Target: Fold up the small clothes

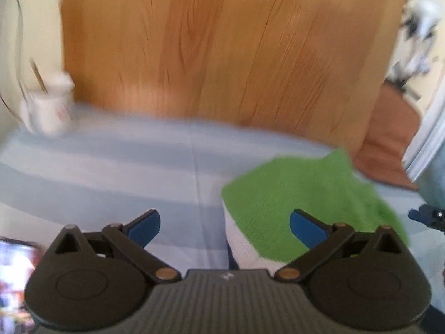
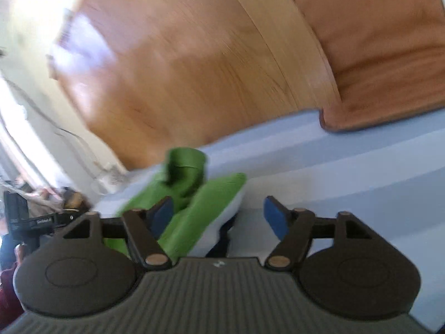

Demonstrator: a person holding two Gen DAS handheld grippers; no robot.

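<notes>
A small green garment (image 1: 303, 194) with a white mesh lining (image 1: 244, 245) lies on the pale blue striped sheet (image 1: 111, 167). My left gripper (image 1: 225, 226) is open and empty, its right finger (image 1: 306, 229) over the garment's near edge. In the right wrist view the green garment (image 2: 200, 208) lies bunched, with a sleeve or cuff (image 2: 186, 164) sticking up. My right gripper (image 2: 219, 214) is open, its jaws wide on either side of the garment's white-lined edge. Both views are blurred.
A wooden headboard (image 1: 208, 55) rises behind the bed. A white jar (image 1: 52, 108) stands at the far left. A brown cushion (image 2: 375, 55) lies at the right. The other gripper (image 2: 30, 220) shows at the left edge.
</notes>
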